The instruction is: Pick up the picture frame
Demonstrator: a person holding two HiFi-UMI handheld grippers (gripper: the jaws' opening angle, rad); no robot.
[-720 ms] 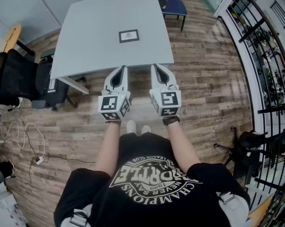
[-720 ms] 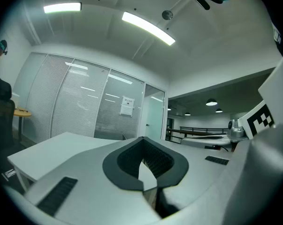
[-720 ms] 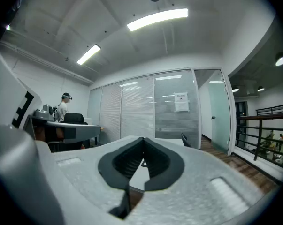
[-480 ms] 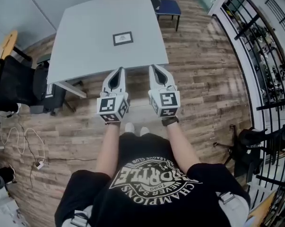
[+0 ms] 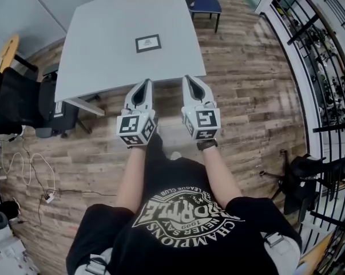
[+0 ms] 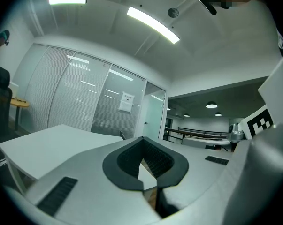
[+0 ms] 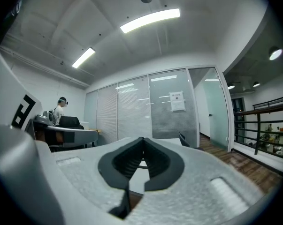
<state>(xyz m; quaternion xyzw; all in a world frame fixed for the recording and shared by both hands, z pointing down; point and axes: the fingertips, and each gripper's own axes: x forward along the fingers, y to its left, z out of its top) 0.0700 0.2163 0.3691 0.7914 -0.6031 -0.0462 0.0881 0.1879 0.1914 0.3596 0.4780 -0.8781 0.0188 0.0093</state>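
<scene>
A small dark picture frame (image 5: pixel 147 43) lies flat near the middle of the grey table (image 5: pixel 98 56) in the head view. My left gripper (image 5: pixel 146 82) and right gripper (image 5: pixel 187 79) are held side by side and level, just short of the table's near edge and well apart from the frame. Both are shut with nothing between the jaws. In the left gripper view the gripper (image 6: pixel 142 139) points over the tabletop (image 6: pixel 52 144). In the right gripper view the gripper (image 7: pixel 142 141) does the same. The frame does not show in either gripper view.
A blue chair (image 5: pixel 205 3) stands beyond the table's far right corner. Dark bags and chairs (image 5: pixel 20 105) crowd the left side. A black railing (image 5: pixel 321 56) runs along the right. Cables (image 5: pixel 29 171) lie on the wooden floor. A person (image 7: pixel 61 108) sits at a desk far left.
The table sits slightly nearer to both grippers than before, and one foot has stepped forward. Both grippers stay shut and side by side.
</scene>
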